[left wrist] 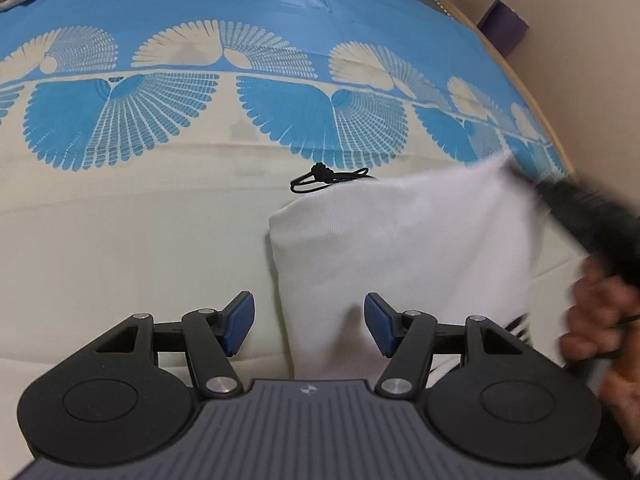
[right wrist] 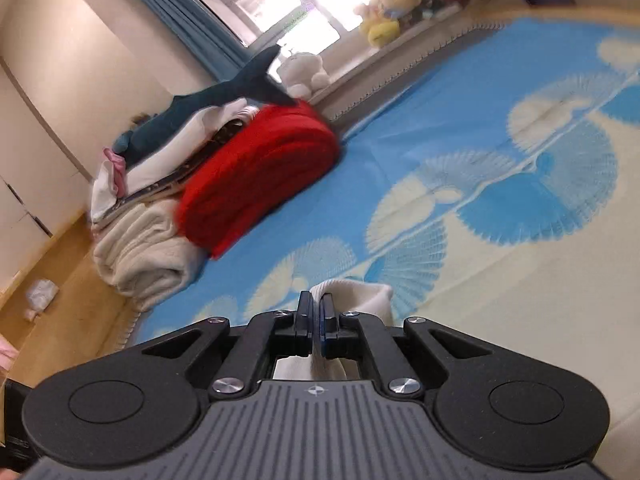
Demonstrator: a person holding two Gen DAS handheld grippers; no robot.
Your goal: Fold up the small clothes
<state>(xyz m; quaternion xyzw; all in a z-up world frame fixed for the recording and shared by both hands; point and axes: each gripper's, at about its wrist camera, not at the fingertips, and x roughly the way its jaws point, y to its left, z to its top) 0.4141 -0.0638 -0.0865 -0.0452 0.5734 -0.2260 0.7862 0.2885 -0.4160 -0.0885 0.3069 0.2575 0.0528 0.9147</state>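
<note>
A small white garment [left wrist: 400, 240] lies partly lifted on the bed, and a black drawstring [left wrist: 320, 178] pokes out at its far edge. My left gripper [left wrist: 308, 312] hangs open over the garment's near left edge; its blue pads [left wrist: 240, 320] stand apart and grip nothing. The right gripper [left wrist: 580, 208], blurred at the right, pulls the garment's far right corner upward. In the right wrist view the right gripper [right wrist: 316, 308] is shut on a fold of the white garment [right wrist: 360, 292]. A person's hand [left wrist: 600, 328] shows at the right edge.
The bed has a blue and cream fan-patterned sheet [left wrist: 160, 220]. At its far end lie a red folded blanket [right wrist: 260, 176], a cream blanket [right wrist: 148, 256] and a shark plush [right wrist: 224, 96]. Plush toys [right wrist: 384, 12] sit on the window sill. A purple box [left wrist: 504, 24] stands beside the bed.
</note>
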